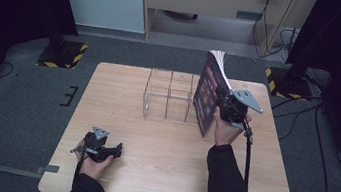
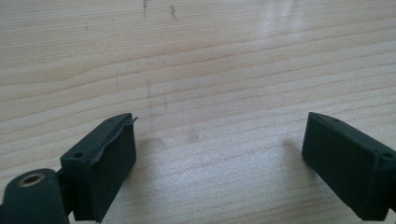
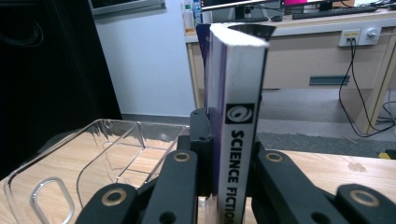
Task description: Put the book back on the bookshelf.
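My right gripper (image 1: 222,99) is shut on a book (image 1: 207,93) with a dark purple cover, held upright just right of a clear plastic organizer (image 1: 169,96). In the right gripper view the book's white spine (image 3: 238,116) reads "SCIENCE FICTION" and stands clamped between the black jaws, with the clear organizer (image 3: 98,154) down to the left. My left gripper (image 1: 118,150) rests low at the table's front left, held in a hand. Its pads (image 2: 109,161) stand wide apart over bare wood with nothing between them.
The wooden table (image 1: 151,144) has bare room across its front and left. Behind it are a desk (image 1: 212,1), black stands with yellow-striped bases (image 1: 63,53), and cables (image 1: 306,120) on the grey floor at the right.
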